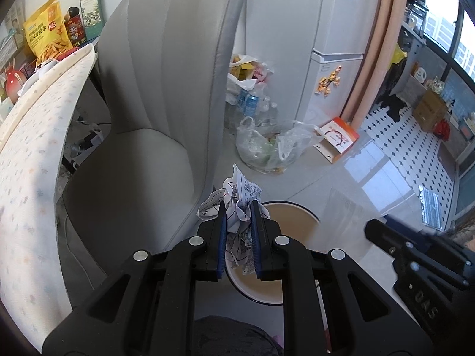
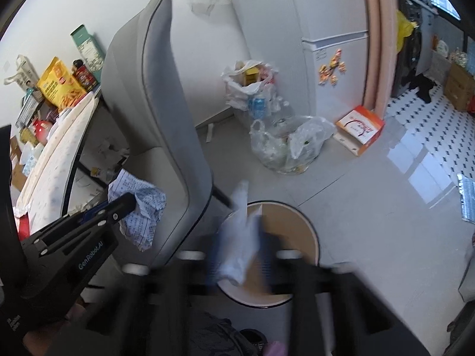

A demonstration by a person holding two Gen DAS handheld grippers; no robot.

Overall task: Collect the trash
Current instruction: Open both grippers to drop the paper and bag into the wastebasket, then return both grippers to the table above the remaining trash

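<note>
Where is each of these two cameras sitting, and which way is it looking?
Left wrist: sits on the left gripper, looking down along its jaws, clamped on crumpled printed paper above the round bin; the right gripper's body shows at right.
Right wrist: sits on the right gripper, blurred, jaws closed on a white scrap over that bin; the left gripper shows at left.
Shared: bin, grey chair, plastic bags, fridge.

The crumpled printed paper point(image 1: 242, 207) is scrunched into a loose wad, sticking up above the round bin point(image 1: 299, 213) on the floor. A blurry white tissue wad point(image 2: 240, 237) hangs over that bin too.
</note>
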